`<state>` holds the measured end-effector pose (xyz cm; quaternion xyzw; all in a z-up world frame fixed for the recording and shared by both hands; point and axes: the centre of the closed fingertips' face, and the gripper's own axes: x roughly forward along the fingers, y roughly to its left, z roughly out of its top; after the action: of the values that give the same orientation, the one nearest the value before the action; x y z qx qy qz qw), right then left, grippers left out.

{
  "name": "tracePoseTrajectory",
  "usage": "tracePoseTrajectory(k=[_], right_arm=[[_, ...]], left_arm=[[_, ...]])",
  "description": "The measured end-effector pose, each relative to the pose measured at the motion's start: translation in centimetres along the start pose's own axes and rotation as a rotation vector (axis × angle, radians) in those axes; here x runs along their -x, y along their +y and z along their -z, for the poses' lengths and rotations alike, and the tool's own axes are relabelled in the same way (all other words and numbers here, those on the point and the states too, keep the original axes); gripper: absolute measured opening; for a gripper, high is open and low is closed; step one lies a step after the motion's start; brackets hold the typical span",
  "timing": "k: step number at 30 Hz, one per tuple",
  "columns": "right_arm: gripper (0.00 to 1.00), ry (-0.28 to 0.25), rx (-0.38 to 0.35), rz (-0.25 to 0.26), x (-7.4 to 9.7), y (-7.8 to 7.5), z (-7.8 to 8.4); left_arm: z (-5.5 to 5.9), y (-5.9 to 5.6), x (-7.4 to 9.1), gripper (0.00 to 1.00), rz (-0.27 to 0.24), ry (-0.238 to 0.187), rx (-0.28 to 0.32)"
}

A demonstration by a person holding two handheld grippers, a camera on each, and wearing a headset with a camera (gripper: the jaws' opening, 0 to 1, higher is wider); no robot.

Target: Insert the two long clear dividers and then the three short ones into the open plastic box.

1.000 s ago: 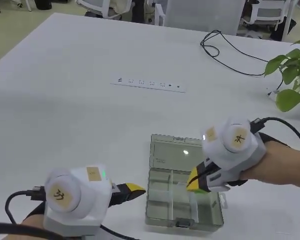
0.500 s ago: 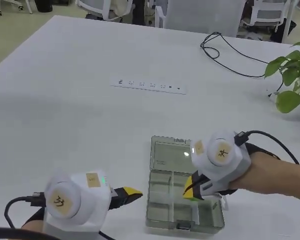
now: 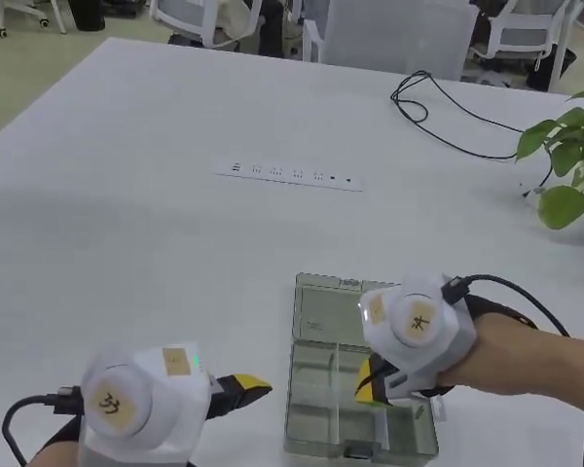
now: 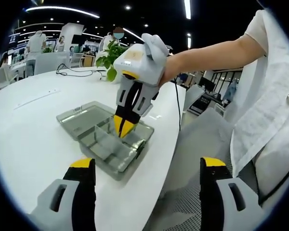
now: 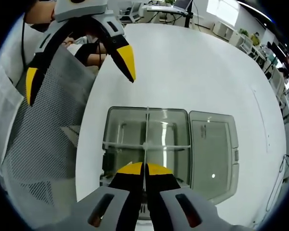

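The open clear plastic box [image 3: 311,420] lies at the table's near edge with its lid [image 3: 323,309] folded back. My right gripper [image 3: 368,385] points down into the box base, shut on a thin clear divider [image 5: 147,126] that stands upright in the base [image 5: 119,126]. Another clear divider [image 5: 168,146] crosses it at right angles. The left gripper view shows the right gripper [image 4: 123,129] with its yellow tips inside the box [image 4: 94,147]. My left gripper [image 3: 245,388] hovers to the left of the box, open, with nothing between its fingers [image 4: 82,166].
A white power strip [image 3: 290,175] lies mid-table. A black cable [image 3: 438,107] loops at the far right beside a green plant [image 3: 565,161]. Office chairs stand beyond the table's far edge. The box lies close to the table's near edge [image 4: 154,173].
My right gripper has come down and toward the near side, lower into the box base. The left gripper has stayed beside the box. The head camera has shifted slightly.
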<state>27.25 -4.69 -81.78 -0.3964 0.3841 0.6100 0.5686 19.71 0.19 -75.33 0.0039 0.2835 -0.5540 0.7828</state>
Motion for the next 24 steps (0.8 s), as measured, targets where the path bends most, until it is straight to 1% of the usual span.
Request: tracePoseTrajectory(k=[9,12,14,16,21,24], right_arm=[[0.03,-0.006,0.006,0.005,0.0,0.0,0.0],[0.03,-0.01,-0.014,0.011,-0.1,-0.1,0.2],[0.06,-0.02,-0.031,0.021,0.1,-0.2,0.4],[0.07,-0.041,-0.052,0.023,0.4,-0.2,0.3],[0.12,-0.127,-0.14,0.047,2.1,-0.7,0.0],[0.17,-0.177,-0.182,0.063,3.2,-0.8,0.0]], left_arm=[[0.2,0.1,0.2,0.95,0.001,0.002,0.006],[0.2,0.1,0.2,0.95,0.0,0.001,0.007],[0.3,0.2,0.2,0.95,-0.001,0.001,0.007],[0.2,0.2,0.2,0.96,-0.002,-0.002,0.009],[0.1,0.2,0.3,0.96,-0.005,-0.009,0.012],[0.1,0.2,0.3,0.97,-0.009,-0.011,0.014]])
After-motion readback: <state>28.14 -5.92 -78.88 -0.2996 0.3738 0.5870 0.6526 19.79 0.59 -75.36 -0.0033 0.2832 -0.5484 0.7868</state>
